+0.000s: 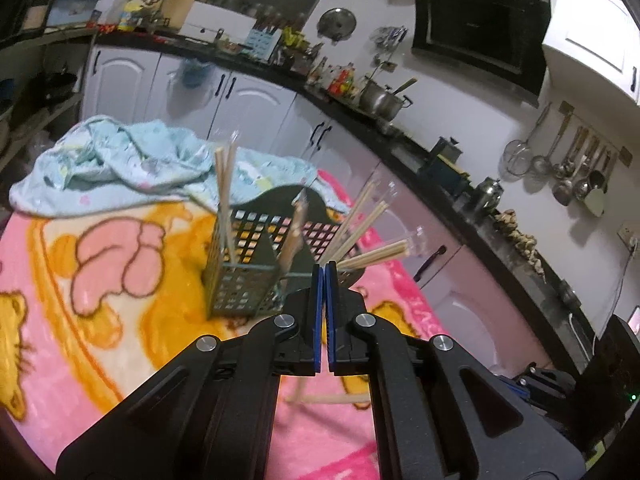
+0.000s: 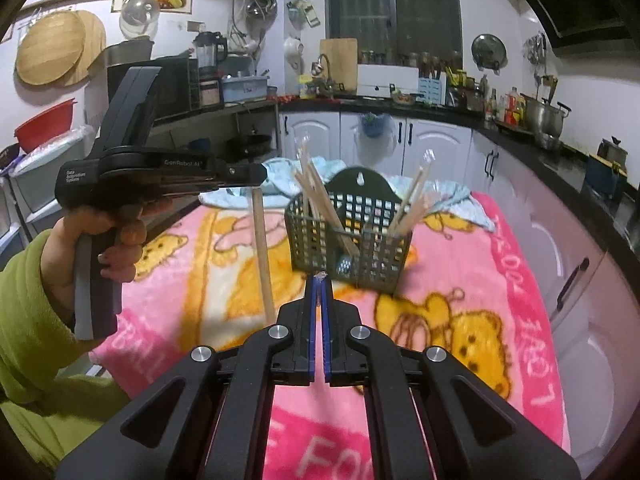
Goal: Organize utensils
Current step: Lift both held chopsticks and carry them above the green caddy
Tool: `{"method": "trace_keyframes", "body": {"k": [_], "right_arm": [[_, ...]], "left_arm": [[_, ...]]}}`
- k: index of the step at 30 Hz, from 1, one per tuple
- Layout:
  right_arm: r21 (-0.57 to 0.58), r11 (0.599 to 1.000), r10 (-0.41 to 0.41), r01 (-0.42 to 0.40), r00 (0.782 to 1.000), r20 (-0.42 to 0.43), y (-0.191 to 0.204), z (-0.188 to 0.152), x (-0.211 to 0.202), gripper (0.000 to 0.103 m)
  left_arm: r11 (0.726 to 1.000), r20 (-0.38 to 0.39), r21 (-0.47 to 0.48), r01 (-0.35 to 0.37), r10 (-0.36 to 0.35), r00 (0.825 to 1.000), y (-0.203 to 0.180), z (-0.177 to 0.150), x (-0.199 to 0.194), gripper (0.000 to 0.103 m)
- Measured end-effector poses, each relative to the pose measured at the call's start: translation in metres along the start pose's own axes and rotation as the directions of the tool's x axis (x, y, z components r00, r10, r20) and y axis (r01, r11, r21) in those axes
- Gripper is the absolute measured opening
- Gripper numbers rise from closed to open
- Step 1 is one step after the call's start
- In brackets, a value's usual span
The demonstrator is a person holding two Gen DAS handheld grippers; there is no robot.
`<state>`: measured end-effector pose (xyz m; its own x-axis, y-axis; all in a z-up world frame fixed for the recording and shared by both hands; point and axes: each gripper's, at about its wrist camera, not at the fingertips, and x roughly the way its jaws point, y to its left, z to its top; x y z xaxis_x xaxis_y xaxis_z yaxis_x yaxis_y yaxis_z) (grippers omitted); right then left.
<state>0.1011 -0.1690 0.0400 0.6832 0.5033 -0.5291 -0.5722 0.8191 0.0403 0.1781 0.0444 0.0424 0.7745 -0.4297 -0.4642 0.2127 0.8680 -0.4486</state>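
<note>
A dark green perforated basket [image 1: 240, 284] [image 2: 360, 256] stands on a pink cartoon blanket [image 1: 80, 360] [image 2: 460, 264], with several wooden chopsticks [image 1: 224, 200] [image 2: 320, 204] leaning in it. My left gripper [image 1: 325, 267] [image 2: 260, 174] is shut on one chopstick [image 2: 262, 256], which hangs straight down from its tips, left of the basket. My right gripper [image 2: 320, 277] is shut just short of the basket. A small clear piece, like a chopstick's clear end, is pinched at its tips; the rest is hidden. Another chopstick [image 1: 336, 399] shows under my left gripper.
A crumpled light blue cloth [image 1: 120, 160] [image 2: 452, 196] lies behind the basket. White cabinets under a crowded black counter [image 1: 360, 108] [image 2: 500, 128] run along the far and right sides. A hand in a green sleeve [image 2: 32, 280] holds the left gripper.
</note>
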Motion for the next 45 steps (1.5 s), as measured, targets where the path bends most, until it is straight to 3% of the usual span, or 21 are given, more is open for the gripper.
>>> {"method": "trace_keyframes", "body": {"k": [14, 26, 37, 45], "right_arm": [[0.001, 1.000, -0.002, 0.002, 0.995, 0.099, -0.007, 0.053, -0.021, 0.002], [0.002, 0.999, -0.042, 0.043, 0.969, 0.242, -0.027, 0.127, -0.047, 0.002], [0.060, 0.996, -0.082, 0.069, 0.965, 0.249, -0.056, 0.163, -0.025, 0.002], [0.099, 0.991, -0.105, 0.086, 0.972, 0.209, -0.071, 0.163, 0.003, 0.002]], "left_arm": [[0.996, 0.088, 0.071, 0.056, -0.062, 0.994, -0.035, 0.050, -0.030, 0.000], [0.988, 0.202, 0.134, 0.079, -0.105, 0.974, -0.077, 0.112, -0.045, 0.000], [0.992, 0.247, 0.115, 0.058, -0.085, 0.965, -0.088, 0.155, -0.011, 0.000], [0.996, 0.239, 0.085, 0.037, -0.056, 0.969, -0.077, 0.158, 0.028, 0.000]]}}
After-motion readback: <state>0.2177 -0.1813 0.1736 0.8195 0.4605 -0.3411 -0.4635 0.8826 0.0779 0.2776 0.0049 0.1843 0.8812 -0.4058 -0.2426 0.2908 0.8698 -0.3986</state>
